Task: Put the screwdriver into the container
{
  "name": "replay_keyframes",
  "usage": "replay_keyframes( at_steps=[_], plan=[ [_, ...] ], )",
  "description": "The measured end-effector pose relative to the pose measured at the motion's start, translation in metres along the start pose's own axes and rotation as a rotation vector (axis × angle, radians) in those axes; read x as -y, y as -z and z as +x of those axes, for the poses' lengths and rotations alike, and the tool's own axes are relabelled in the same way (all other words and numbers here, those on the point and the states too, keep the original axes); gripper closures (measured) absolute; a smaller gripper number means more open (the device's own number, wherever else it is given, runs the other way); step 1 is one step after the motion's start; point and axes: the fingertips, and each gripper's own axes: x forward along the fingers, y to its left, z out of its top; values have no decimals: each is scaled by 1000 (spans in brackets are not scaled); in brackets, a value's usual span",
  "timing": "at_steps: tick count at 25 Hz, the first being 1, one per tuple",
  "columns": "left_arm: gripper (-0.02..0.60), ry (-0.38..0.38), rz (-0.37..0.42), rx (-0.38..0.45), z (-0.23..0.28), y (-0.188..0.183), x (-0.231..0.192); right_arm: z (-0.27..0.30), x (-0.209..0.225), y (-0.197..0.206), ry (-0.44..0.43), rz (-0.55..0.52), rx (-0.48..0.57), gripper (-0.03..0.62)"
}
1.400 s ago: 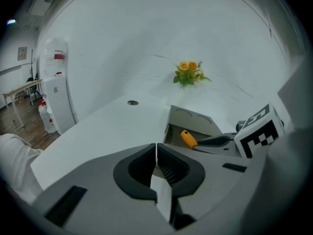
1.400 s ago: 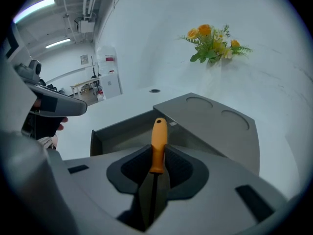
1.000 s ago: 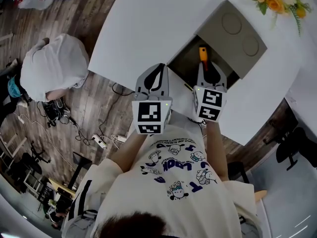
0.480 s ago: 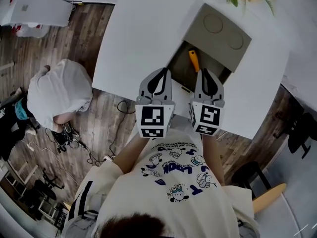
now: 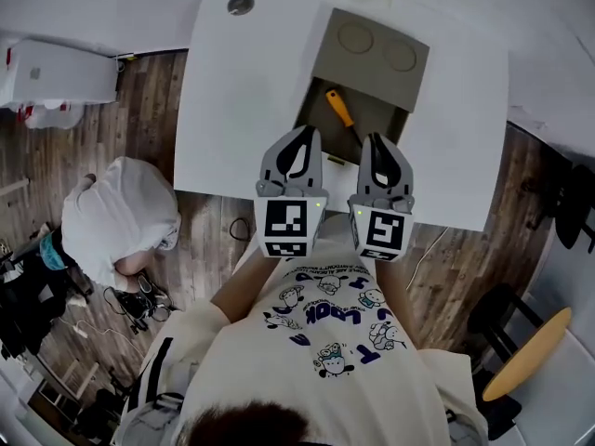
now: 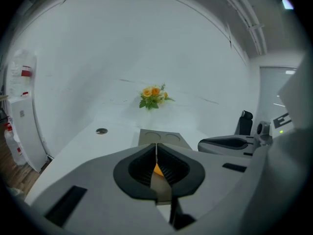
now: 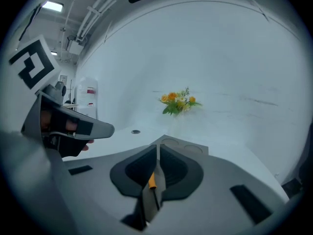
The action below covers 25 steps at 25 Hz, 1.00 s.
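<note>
White table [image 5: 242, 91], screwdriver [image 5: 338, 109] lying in container [image 5: 372, 56] just beyond left tongs [image 5: 299, 132] and right tongs [image 5: 376, 140], both closed, empty.

Looked like office or lab room: white table [image 5: 242, 82]; tangled cables [image 5: 139, 303] on wood floor [image 5: 139, 110] left of table; black office chair [image 6: 244, 122] right of table; flowers [image 6: 154, 97] at table's far edge.

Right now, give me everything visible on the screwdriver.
The screwdriver has an orange handle and a thin dark shaft. The tip type is too small to tell. It lies flat and diagonal on the floor of the grey container's open compartment, with the handle toward the far left and the shaft pointing near right. Only the container appears to touch it. The left claw and right claw are both shut, empty and short of it.
</note>
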Motion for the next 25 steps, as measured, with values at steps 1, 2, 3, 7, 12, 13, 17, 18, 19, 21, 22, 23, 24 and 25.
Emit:
replay_keyframes(
  at_steps=[1, 2, 3, 7, 12, 13, 17, 18, 19, 21, 22, 23, 24, 25],
  plan=[
    [558, 9, 10, 7, -1, -1, 3, -3, 1, 0, 10, 9, 7, 553],
    [560, 16, 19, 13, -2, -2, 6, -6, 3, 0, 18, 17, 14, 553],
    [558, 21, 27, 20, -3, -3, 8, -9, 5, 0, 26, 23, 20, 553],
    [558, 33, 57, 45, -5, -5, 15, -17, 12, 1, 49, 37, 43, 553],
    [559, 49, 83, 65, -7, -6, 24, -22, 18, 3, 70, 58, 53, 554],
    [559, 52, 86, 67, -7, -6, 25, -23, 19, 3, 71, 63, 53, 556],
    [559, 59, 91, 75, -7, -8, 27, -23, 22, 3, 75, 70, 59, 556],
    [559, 61, 91, 76, -6, -9, 28, -23, 22, 2, 75, 69, 60, 556],
    [558, 63, 92, 77, -5, -9, 28, -22, 23, 3, 75, 68, 59, 556],
    [559, 64, 92, 78, -4, -8, 29, -21, 24, 4, 75, 69, 56, 556],
    [560, 64, 92, 77, -4, -8, 30, -21, 24, 4, 74, 70, 55, 556],
    [559, 65, 92, 78, -3, -8, 30, -21, 25, 4, 73, 69, 56, 556],
    [558, 65, 92, 79, -3, -9, 30, -20, 25, 4, 72, 68, 56, 556],
    [558, 65, 92, 80, -2, -9, 31, -20, 25, 3, 70, 67, 57, 556]
  ],
)
